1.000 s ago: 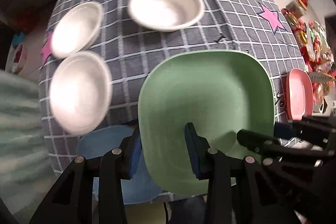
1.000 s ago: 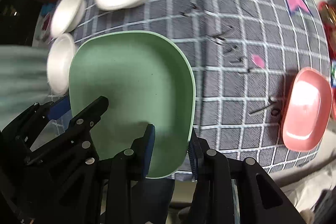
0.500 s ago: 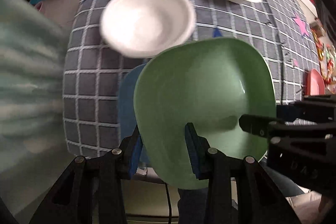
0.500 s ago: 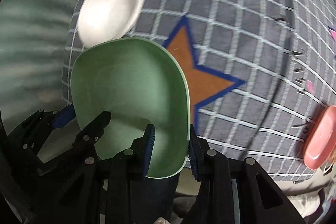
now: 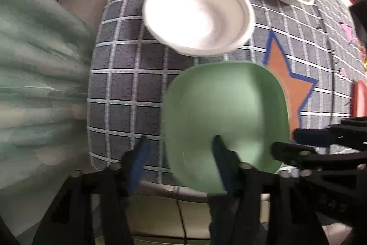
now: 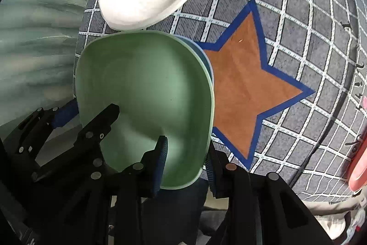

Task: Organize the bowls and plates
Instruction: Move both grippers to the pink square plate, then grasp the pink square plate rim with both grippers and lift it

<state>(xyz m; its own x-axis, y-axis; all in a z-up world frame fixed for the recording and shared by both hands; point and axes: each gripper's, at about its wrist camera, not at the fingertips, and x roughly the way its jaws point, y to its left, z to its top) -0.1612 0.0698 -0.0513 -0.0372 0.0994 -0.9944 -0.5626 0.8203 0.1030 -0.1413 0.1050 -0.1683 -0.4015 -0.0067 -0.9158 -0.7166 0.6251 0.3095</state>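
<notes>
Looks like the set-down step: lowering the green plate onto the blue plate at the near left corner of the checked tablecloth, just beside the orange star and just short of the nearest white bowl; only seeing a sliver of blue peeking out along the far right rim, so pretty much nested already.

Seeing the left gripper spread, jaws having just been opening, with the green rim between them but nothing pressing on it; seeing the right gripper pinching the near rim, one pad inside the well and one outside.

To do it well, probably: keep the right pinch until the green base sits flat in the blue one; square up the corners so no edge overhangs; then let go slowly and lift straight up, no dragging; pull the left one clear without nudging the rim.

Pointing-wise: lying hollow side up, roughly level, though can't tell for sure about a slight tilt; being a rounded square, not much of a long axis, but going by the right wrist view, running from the grippers away toward the white bowl.
</notes>
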